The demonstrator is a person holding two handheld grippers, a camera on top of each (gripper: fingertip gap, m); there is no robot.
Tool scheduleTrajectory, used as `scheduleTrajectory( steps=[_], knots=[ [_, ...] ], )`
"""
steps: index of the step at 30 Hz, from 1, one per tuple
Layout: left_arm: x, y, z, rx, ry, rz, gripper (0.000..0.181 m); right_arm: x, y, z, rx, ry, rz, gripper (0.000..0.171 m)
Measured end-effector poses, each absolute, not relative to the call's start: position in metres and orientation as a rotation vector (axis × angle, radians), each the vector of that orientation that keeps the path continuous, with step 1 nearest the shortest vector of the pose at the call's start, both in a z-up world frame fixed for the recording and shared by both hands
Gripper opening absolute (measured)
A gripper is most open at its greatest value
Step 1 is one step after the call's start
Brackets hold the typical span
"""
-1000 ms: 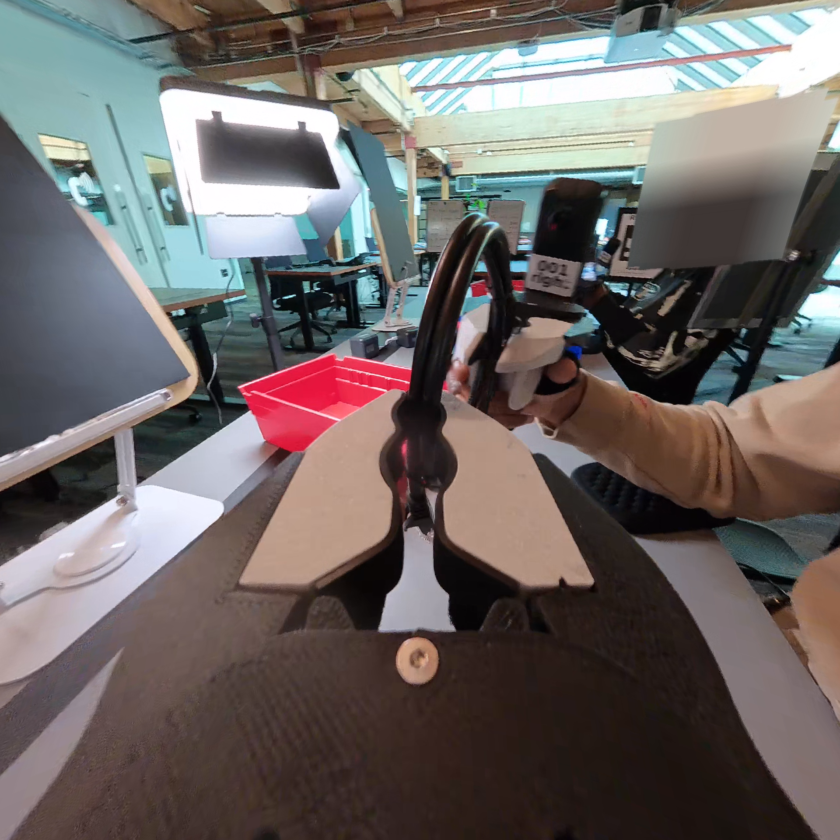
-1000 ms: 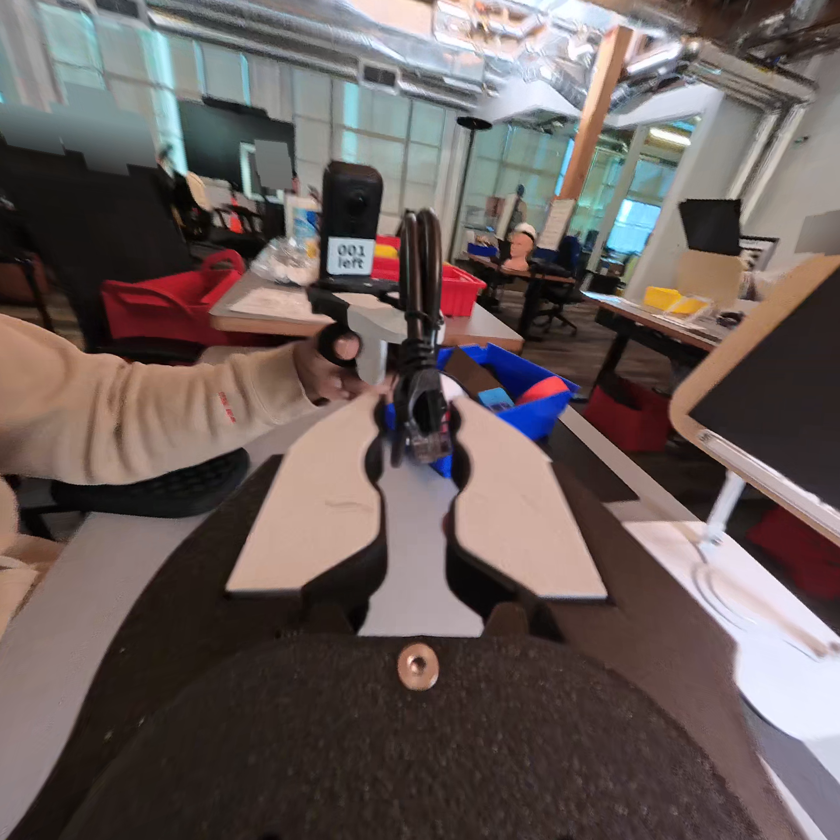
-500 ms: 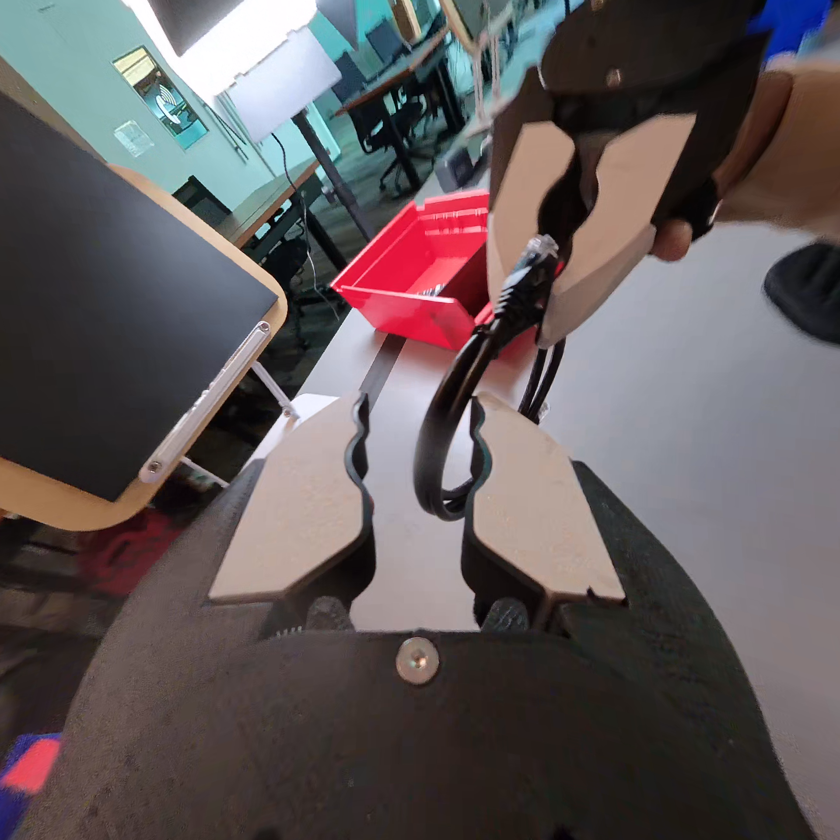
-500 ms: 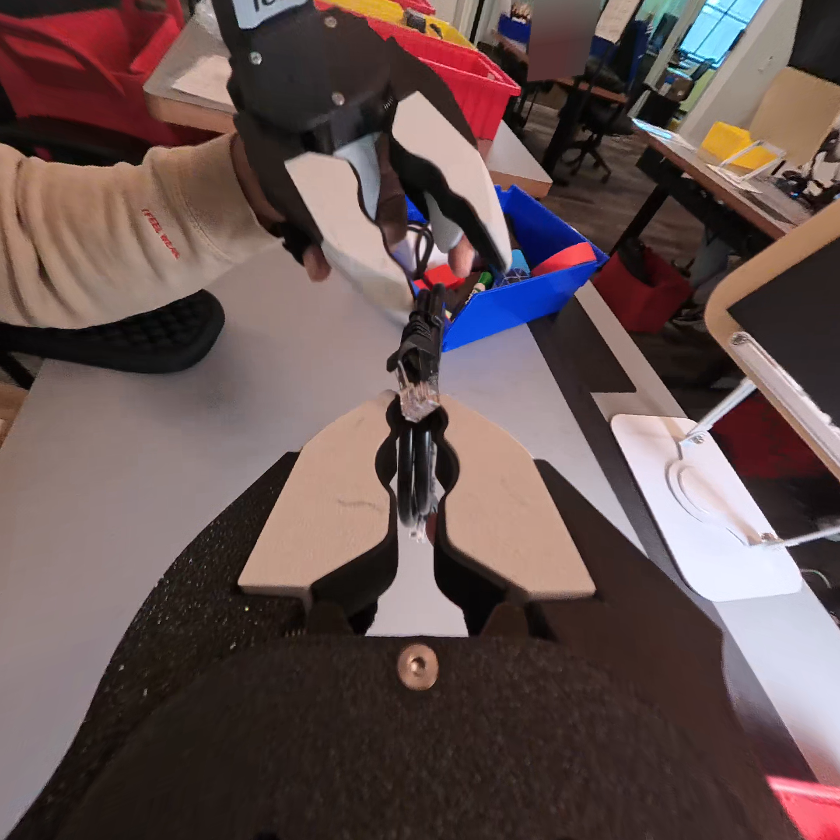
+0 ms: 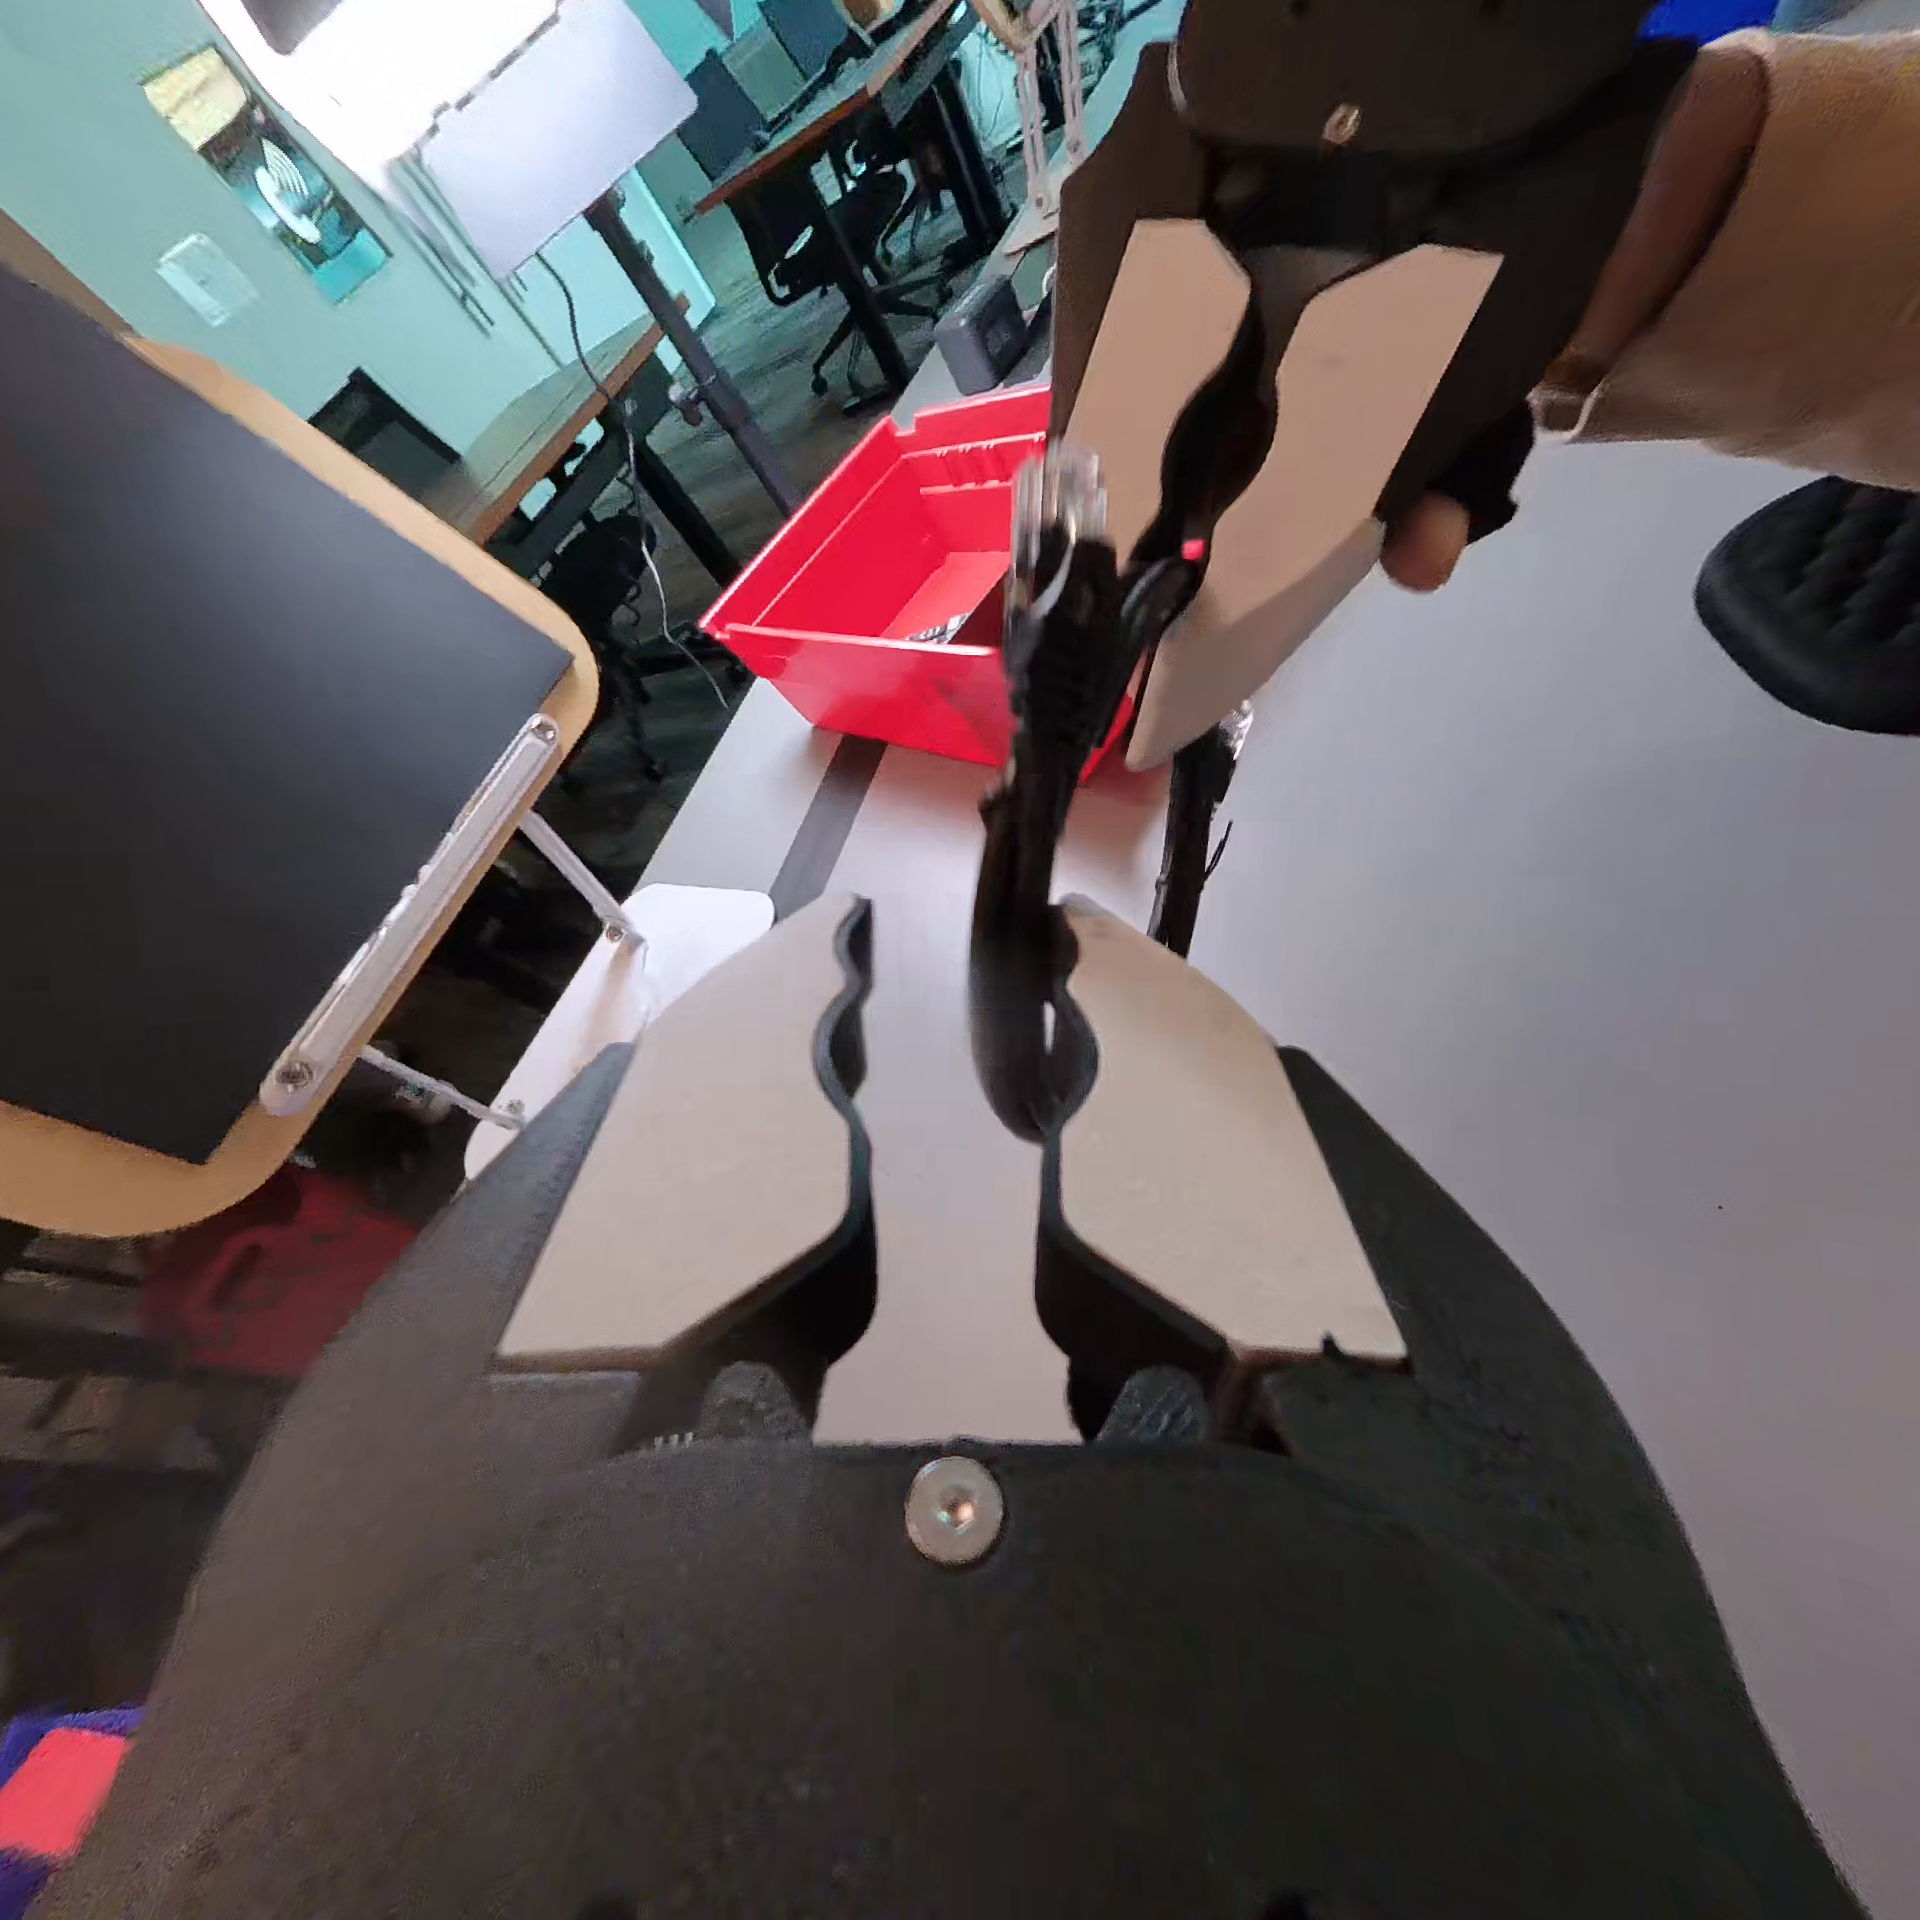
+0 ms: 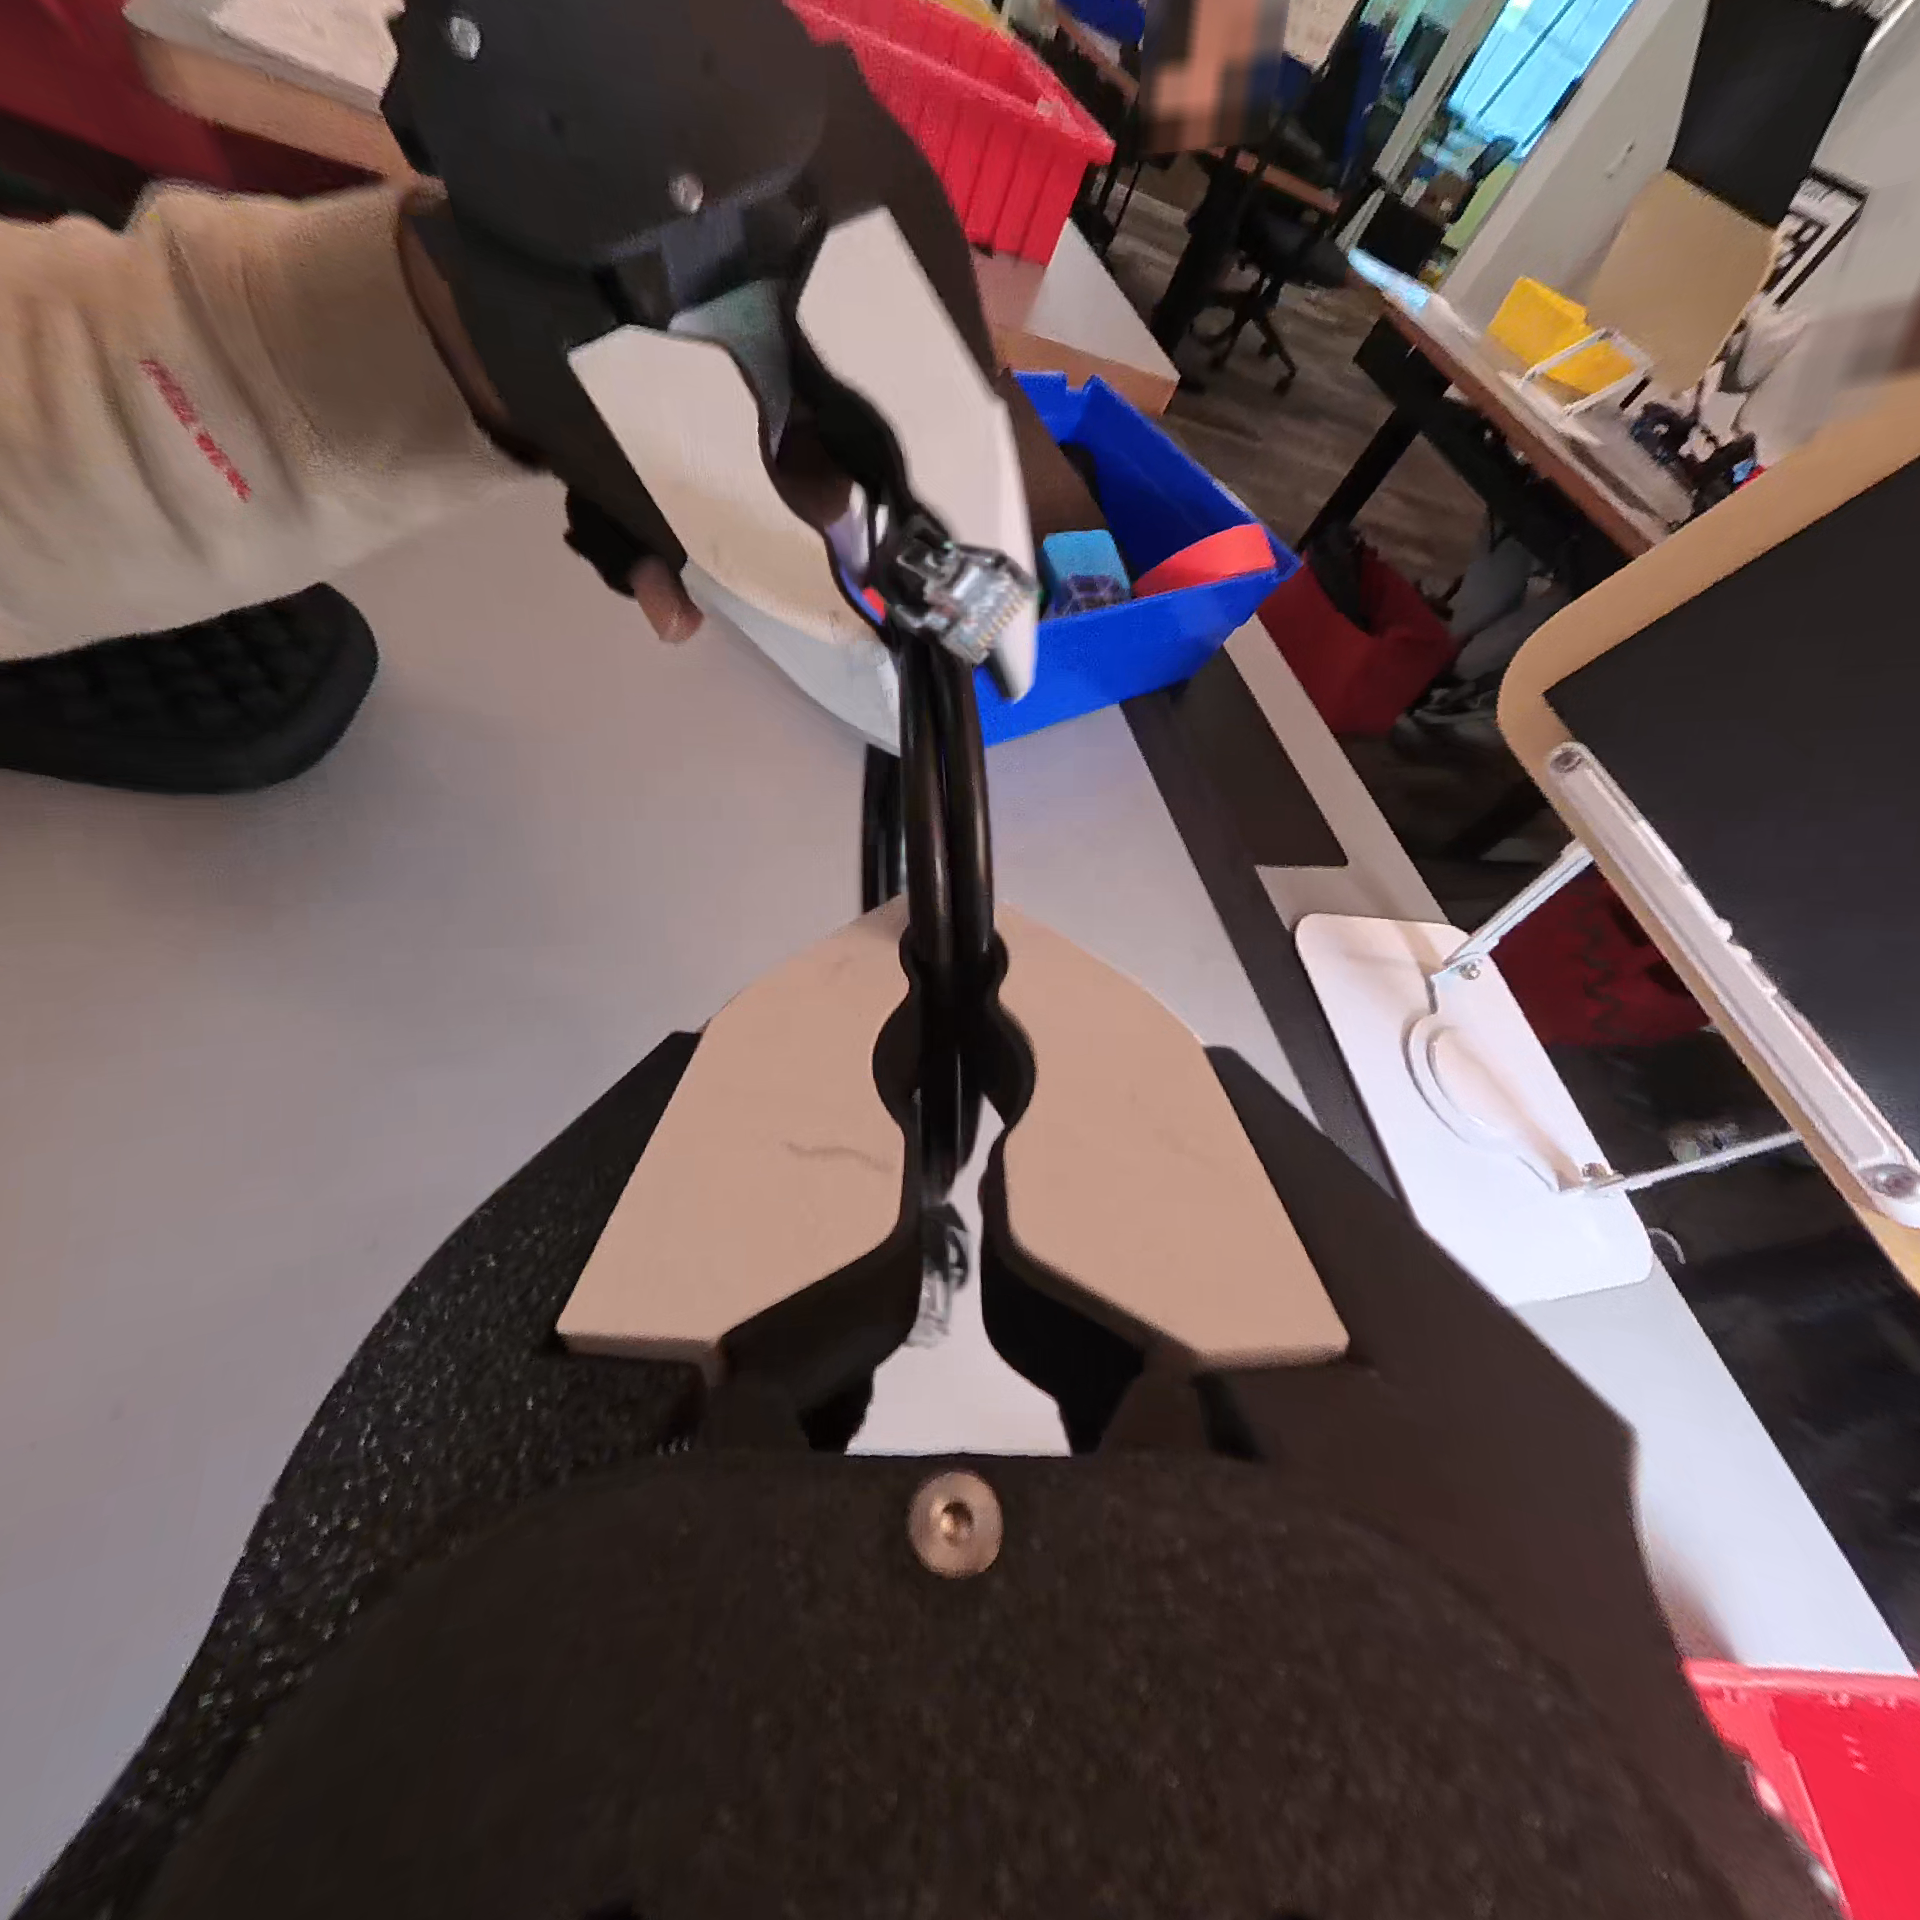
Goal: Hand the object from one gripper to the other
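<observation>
A black coiled network cable (image 6: pixel 940 790) with a clear plug (image 6: pixel 961 603) is held upright above the grey table (image 5: pixel 1507 935). My right gripper (image 6: pixel 951 925) is shut on the cable's loop; it also shows at the top of the left wrist view (image 5: pixel 1164 582). My left gripper (image 5: pixel 961 914) is open. The cable (image 5: pixel 1023 852) hangs between its fingers and rests against the inner edge of the right finger. In the right wrist view the left gripper (image 6: pixel 935 675) stands open around the plug end.
A red bin (image 5: pixel 862 592) sits at the table's far left edge. A blue bin (image 6: pixel 1143 644) with small items is behind the left gripper. Black boards on white stands (image 5: pixel 208 727) (image 6: pixel 1766 727) flank the table. A black mesh pad (image 5: pixel 1818 613) lies by the sleeve. The tips of one gripper are about 5 cm away from the tips of the other.
One second ago my left gripper was shut on the cable and my right was open around the plug. The right has since shut on the cable and the left has opened. Both views now tilt down toward the table.
</observation>
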State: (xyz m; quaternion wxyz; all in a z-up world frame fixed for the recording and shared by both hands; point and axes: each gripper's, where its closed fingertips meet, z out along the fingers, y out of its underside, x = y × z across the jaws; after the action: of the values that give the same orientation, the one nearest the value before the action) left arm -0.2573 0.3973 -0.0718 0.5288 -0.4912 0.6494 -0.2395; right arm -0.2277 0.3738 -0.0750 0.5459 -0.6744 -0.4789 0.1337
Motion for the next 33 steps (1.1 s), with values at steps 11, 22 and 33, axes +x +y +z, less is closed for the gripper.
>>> scheduleTrajectory(
  steps=[11, 22, 33],
  knots=[
    [-0.25, 0.382, -0.064, -1.107, 1.551, -0.637, 0.012, -0.224, 0.375, -0.095, -1.668, -1.23, 0.169, 0.034],
    [-0.252, 0.36, -0.062, -1.156, 1.645, -0.534, 0.044, -0.214, 0.373, -0.107, -1.765, -1.288, 0.077, 0.004],
    [-0.25, 0.379, -0.058, -1.119, 1.554, -0.484, 0.006, -0.219, 0.376, -0.097, -1.704, -1.222, 0.184, 0.051]
  ],
)
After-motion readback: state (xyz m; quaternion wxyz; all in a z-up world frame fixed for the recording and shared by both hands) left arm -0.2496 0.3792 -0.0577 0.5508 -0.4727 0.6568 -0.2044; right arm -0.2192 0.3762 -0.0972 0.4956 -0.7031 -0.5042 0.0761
